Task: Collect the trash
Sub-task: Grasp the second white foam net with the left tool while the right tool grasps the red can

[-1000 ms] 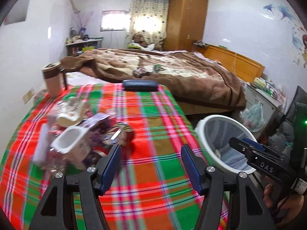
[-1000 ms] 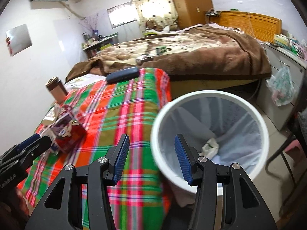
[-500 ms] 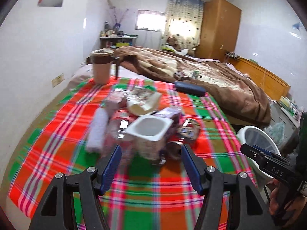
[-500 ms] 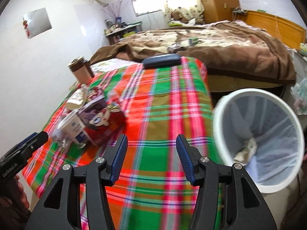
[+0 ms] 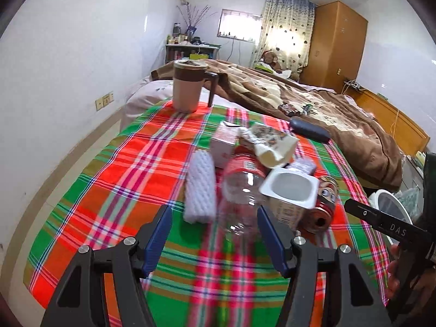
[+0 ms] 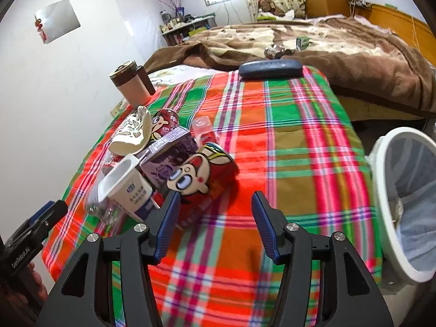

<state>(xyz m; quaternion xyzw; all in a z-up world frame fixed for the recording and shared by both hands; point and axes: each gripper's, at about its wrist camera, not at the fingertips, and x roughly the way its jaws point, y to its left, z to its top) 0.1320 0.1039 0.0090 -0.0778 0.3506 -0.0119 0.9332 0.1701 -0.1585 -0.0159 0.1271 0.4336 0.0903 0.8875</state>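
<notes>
1. The left gripper [image 5: 214, 231] has its jaws spread wide and holds nothing; the clear plastic bottle [image 5: 239, 190] lies just ahead, lined up with the gap between the blue pads.
2. The right gripper [image 6: 215, 223] is likewise spread and empty, its left pad just beside the red cartoon can [image 6: 201, 179], not touching as far as I can tell.
3. The step in hand looks like the approach to the trash pile, with no grasp begun.
4. The pile sits on the plaid tabletop [image 6: 294, 141]: a white yogurt cup [image 5: 290, 188], a purple carton [image 6: 169, 155], a foam sleeve [image 5: 200, 188] and a crumpled wrapper [image 5: 272, 144], all touching or overlapping.
5. The white bin [image 6: 406, 207] stands off the tabletop's right edge, paper already inside.
6. Next, I judge, one gripper should advance around a single item; the bottle may roll or slip.
</notes>
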